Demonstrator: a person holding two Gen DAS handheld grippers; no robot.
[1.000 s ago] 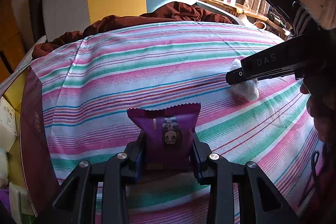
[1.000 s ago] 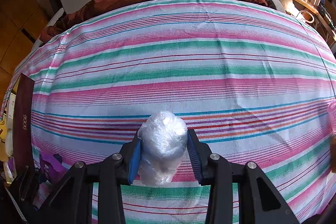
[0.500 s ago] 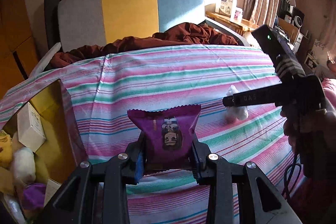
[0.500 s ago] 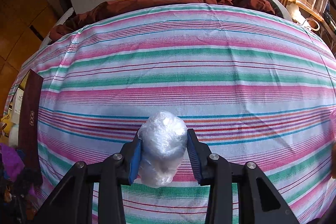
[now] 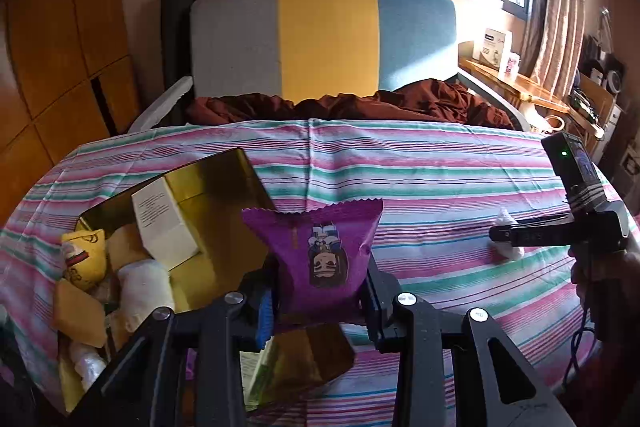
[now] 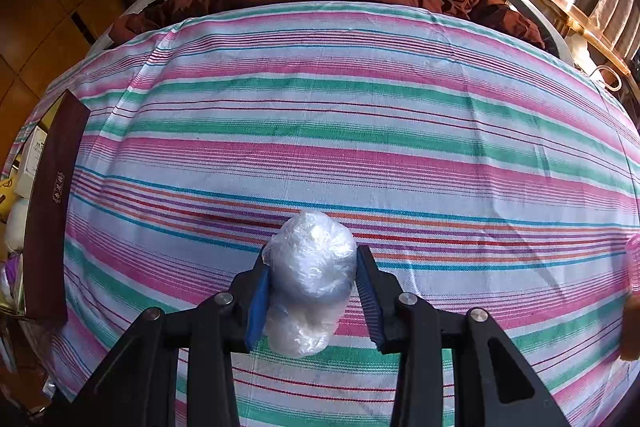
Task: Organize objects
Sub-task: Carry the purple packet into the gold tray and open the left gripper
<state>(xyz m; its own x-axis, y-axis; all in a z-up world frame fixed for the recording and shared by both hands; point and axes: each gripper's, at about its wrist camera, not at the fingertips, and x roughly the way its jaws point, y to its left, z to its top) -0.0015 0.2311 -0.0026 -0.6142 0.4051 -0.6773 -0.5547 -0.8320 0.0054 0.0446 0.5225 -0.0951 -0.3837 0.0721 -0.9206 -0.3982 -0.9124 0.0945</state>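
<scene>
My left gripper [image 5: 320,291] is shut on a purple snack packet [image 5: 320,251] and holds it up above the right edge of an open gold-lined box [image 5: 208,195]. The box holds a white carton [image 5: 164,223], a yellow packet [image 5: 84,255] and several pale wrapped items. My right gripper [image 6: 310,279] is shut on a clear-plastic wrapped ball [image 6: 310,267], low over the striped cloth [image 6: 360,131]. It also shows in the left wrist view [image 5: 504,235], at the right, with the white ball at its tip.
The box's dark maroon wall [image 6: 54,211] stands at the far left of the right wrist view. A dark red blanket [image 5: 360,103] and a grey, yellow and blue headboard [image 5: 324,35] lie beyond the cloth. A wooden shelf with boxes [image 5: 496,47] is at the right.
My left gripper has risen and swung left with the purple packet, bringing the open box into view below it. My right gripper has kept hold of the wrapped ball and barely shifted.
</scene>
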